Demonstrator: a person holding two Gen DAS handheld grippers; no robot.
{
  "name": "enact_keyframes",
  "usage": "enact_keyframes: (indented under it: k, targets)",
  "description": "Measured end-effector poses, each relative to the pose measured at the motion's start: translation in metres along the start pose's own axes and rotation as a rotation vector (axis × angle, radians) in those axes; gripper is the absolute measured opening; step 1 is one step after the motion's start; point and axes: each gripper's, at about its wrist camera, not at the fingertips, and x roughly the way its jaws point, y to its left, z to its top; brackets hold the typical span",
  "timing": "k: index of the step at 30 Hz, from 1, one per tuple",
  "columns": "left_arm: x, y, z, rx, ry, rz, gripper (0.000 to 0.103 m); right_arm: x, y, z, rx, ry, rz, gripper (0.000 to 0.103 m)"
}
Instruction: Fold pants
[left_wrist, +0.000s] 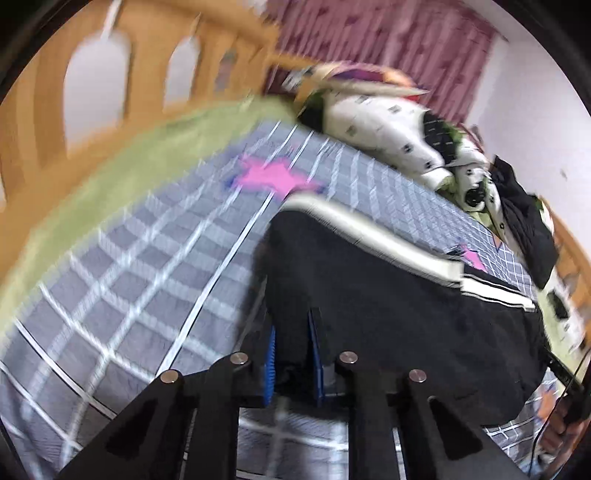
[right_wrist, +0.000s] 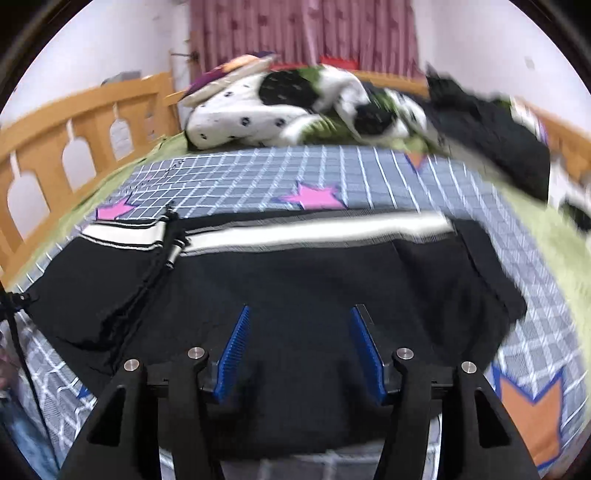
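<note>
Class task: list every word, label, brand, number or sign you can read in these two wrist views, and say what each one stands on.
None can be read.
Black pants with a white side stripe: no print or label visible.
Grey checked bed sheet with pink stars: pattern only, no letters.
White spotted quilt: small dark marks, too blurred to tell whether they are letters.

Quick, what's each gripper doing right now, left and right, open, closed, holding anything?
Left gripper: closed on the near edge of the black pants.
Right gripper: open, holding nothing, above the pants.
</note>
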Motion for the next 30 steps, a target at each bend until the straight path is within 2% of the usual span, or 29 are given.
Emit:
enact_keyframes:
  k: [5, 8, 13, 17, 21, 22, 24, 27, 30]
  targets:
    - [-0.033, -0.087, 0.026, 0.147, -0.083, -0.024, 0.013, -0.002, -0.044, -0.018, 0.062, 0.012, -0.053, 0.055]
    - [-0.040, -0.154, 0.030, 0.253, -0.106, -0.082, 0.013, -0.012, -0.067, -0.022, 0.093, -0.006, -0.095, 0.055]
    - [-0.028, -0.248, 0.006, 0.376, -0.063, -0.192, 0.012, -0.032, -0.094, -0.031, 0.125, -0.061, -0.158, 0.055]
    - [0.007, -0.306, -0.040, 0.449, 0.031, -0.266, 0.010, -0.042, -0.119, -0.036, 0.163, -0.080, -0.187, 0.055]
    - [0.039, -0.330, -0.083, 0.472, 0.149, -0.321, 0.008, -0.044, -0.141, -0.039, 0.243, -0.074, -0.183, 0.055]
    - [0.044, -0.332, -0.092, 0.483, 0.174, -0.334, 0.002, -0.044, -0.146, -0.039, 0.263, -0.075, -0.177, 0.055]
    - [0.043, -0.334, -0.103, 0.497, 0.219, -0.390, 0.002, -0.043, -0.149, -0.040, 0.282, -0.072, -0.164, 0.055]
    - [0.022, -0.326, -0.103, 0.535, 0.178, -0.398, 0.002, -0.040, -0.144, -0.041, 0.273, -0.061, -0.154, 0.055]
    - [-0.001, -0.303, -0.090, 0.532, 0.115, -0.362, 0.002, -0.034, -0.128, -0.038, 0.235, -0.052, -0.134, 0.055]
